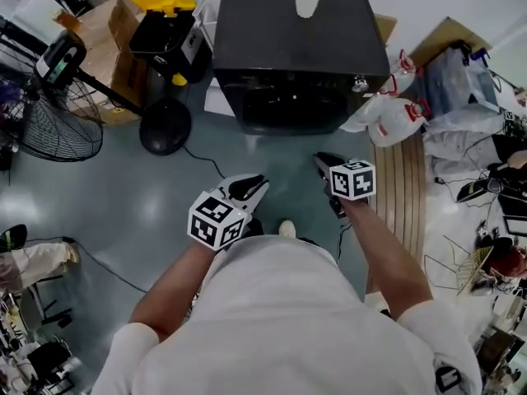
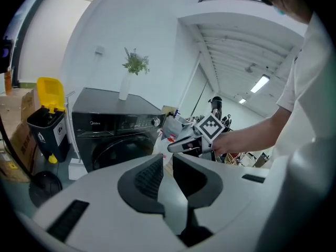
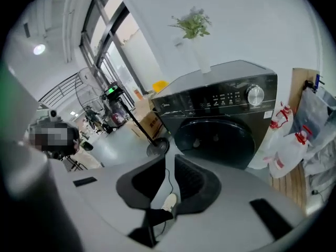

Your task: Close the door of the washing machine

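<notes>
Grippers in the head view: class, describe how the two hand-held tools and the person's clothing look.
The left gripper and the right gripper match. Each has a pale grey body, two dark ribbed jaws and a white cube printed with black square markers. The person wears a white short-sleeved shirt.

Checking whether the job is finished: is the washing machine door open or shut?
Shut: the round door sits flush in the front of the washing machine, with no gap showing.

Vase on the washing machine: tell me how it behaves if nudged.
The vase looks tall and narrow, so it would probably tip rather than slide. The sprigs sit high, likely adding top weight. It looks rigid, possibly breakable.
</notes>
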